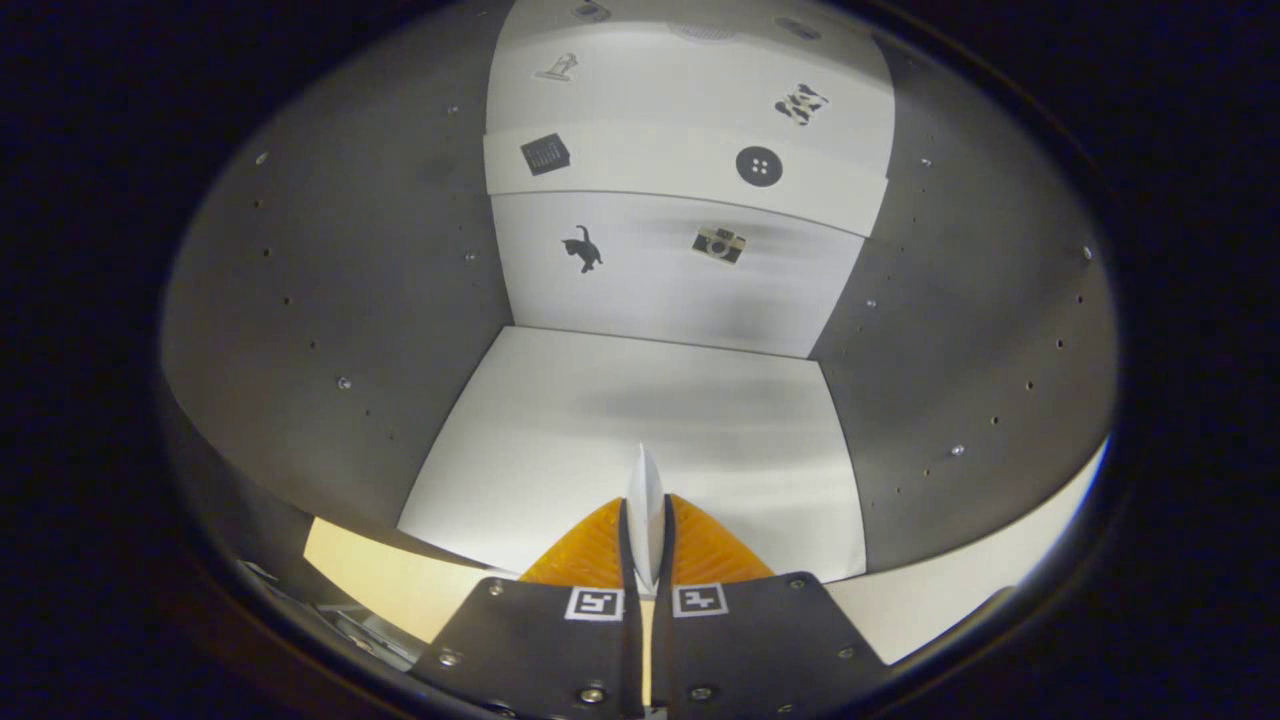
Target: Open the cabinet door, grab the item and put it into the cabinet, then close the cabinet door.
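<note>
Gripper point(645, 545) fingers are nearly closed, both pressing on a thin white item point(646, 500), flat and sheet-like, seen edge-on. Item stands upright between the fingers, its pointed tip poking out just past the fingertips. Can't tell what the item is beyond thin and white.

Gripper points into the open cabinet point(330, 300). Fingertips and item sit over the front edge of the cabinet floor point(620, 420), a white panel. Can't tell if the item touches the floor or hangs just above it.

Cabinet interior: dark grey side walls with rows of small holes and a few screw heads, left and right. White back wall point(670, 280) beyond the fingers, with a white shelf edge point(660, 165) crossing it higher up.

Small stickers on the back surfaces: black cat point(583, 249) and camera point(718, 244) below the shelf edge, dark square point(545, 154) and round button point(758, 166) on the shelf edge, two more above, too small to identify.

Pale yellow strip point(370, 585) runs in front of the cabinet floor, either side of the gripper.

Soft shadow lies across the cabinet floor ahead of the fingers.
</note>
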A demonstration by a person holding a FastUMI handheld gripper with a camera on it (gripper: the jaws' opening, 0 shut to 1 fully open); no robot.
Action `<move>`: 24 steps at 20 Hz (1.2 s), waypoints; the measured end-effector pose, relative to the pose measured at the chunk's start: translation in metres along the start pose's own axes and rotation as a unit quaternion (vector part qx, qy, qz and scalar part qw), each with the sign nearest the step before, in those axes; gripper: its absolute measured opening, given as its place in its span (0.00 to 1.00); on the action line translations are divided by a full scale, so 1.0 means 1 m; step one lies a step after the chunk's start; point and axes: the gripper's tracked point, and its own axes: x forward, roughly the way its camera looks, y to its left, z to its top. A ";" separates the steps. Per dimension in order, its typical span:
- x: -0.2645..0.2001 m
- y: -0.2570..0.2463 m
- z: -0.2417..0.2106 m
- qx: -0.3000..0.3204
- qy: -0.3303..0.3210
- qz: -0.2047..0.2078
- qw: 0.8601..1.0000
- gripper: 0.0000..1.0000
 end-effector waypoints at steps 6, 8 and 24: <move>0.001 0.001 0.000 -0.001 0.003 0.002 1.000 0.04; 0.000 0.003 0.000 -0.002 0.002 0.003 1.000 0.04; 0.007 0.026 0.010 0.009 -0.011 0.019 1.000 0.15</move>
